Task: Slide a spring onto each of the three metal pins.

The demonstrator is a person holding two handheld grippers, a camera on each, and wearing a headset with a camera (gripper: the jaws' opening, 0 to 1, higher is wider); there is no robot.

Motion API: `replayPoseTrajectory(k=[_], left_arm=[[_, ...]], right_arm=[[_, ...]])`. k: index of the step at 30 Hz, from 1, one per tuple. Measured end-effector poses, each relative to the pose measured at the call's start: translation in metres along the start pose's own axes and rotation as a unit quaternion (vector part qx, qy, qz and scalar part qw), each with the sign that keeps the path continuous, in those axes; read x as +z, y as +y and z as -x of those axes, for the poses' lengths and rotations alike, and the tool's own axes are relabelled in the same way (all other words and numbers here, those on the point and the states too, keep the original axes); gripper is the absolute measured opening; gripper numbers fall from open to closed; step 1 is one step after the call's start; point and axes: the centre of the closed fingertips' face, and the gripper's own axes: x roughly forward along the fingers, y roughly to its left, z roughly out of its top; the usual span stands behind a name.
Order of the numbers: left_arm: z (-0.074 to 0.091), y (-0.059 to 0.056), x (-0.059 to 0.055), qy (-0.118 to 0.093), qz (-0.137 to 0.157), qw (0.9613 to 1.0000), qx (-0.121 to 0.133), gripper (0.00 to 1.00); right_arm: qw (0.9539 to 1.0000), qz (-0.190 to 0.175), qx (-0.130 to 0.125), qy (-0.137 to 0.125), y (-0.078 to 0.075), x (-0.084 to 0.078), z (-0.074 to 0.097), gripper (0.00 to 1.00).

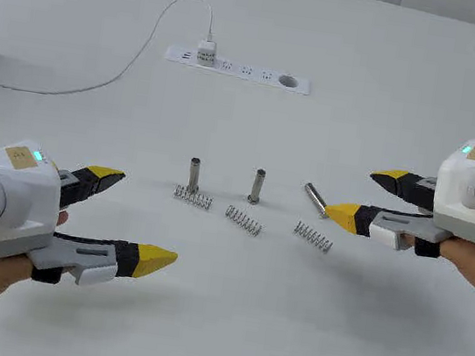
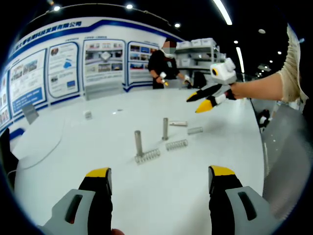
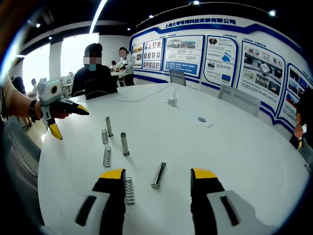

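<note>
Power strip (image 1: 235, 67) lies at the upper centre of the head view, with a white charger (image 1: 206, 51) plugged in and its cable (image 1: 130, 61) curving off to the left edge. At mid-frame the parts sit in the open between the two grippers. The left pin (image 1: 194, 174) and the middle pin (image 1: 257, 185) stand upright, and the right pin (image 1: 315, 199) lies on its side. Just below each is a spring lying flat and off its pin: the left spring (image 1: 192, 196), the middle spring (image 1: 243, 220) and the right spring (image 1: 312, 236).

The left gripper (image 1: 149, 217), at lower left, has its jaws spread wide and holds nothing. The right gripper (image 1: 350, 192), at the right edge, is also wide and empty. Its lower yellow tip is close to the lying pin, but contact cannot be judged.

The white table (image 1: 393, 76) is plain and smooth. In the gripper views, blue-and-white display boards (image 3: 220, 54) line the wall, and people (image 3: 95, 73) are at the table's far side.
</note>
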Motion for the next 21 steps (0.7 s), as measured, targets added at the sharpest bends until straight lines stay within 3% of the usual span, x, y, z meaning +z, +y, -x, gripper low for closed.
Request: replayPoseTrajectory(k=[7, 10, 21], left_arm=[[-0.002, -0.002, 0.000, -0.001, 0.001, 1.0000, -0.002, 0.82], [-0.002, -0.002, 0.001, -0.002, 0.002, 1.0000, -0.002, 0.82], [-0.001, -0.001, -0.001, -0.001, 0.005, 1.0000, 0.000, 0.81]], right_arm=[[0.9998, -0.007, -0.006, 0.016, -0.002, 0.003, -0.015, 0.49], [0.9991, -0.007, -0.009, 0.040, -0.004, 0.000, -0.022, 0.44], [0.9965, -0.017, -0.021, 0.079, -0.012, -0.005, -0.042, 0.35]])
